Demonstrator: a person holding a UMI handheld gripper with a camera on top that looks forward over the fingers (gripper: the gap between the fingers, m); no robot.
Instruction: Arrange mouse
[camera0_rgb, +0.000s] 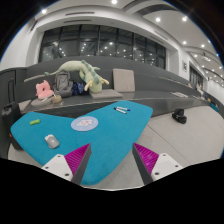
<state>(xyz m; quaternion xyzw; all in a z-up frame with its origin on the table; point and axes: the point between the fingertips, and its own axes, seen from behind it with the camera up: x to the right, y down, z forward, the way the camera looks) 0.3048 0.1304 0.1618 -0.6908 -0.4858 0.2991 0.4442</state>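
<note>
A large teal mat (100, 140) lies on the grey table just ahead of my fingers. A small dark object that looks like a mouse (178, 116) sits on the bare table to the right of the mat, beyond my right finger. My gripper (112, 166) is open and empty, and its pink pads hover over the mat's near edge. The mat's near corner lies between the fingers.
On the mat are a grey-white item (52, 141) near the left, a round white disc (84, 123), a small green piece (35, 121) and a small item (122, 108) at the far edge. Plush toys (78, 74) and a tan box (124, 80) stand behind.
</note>
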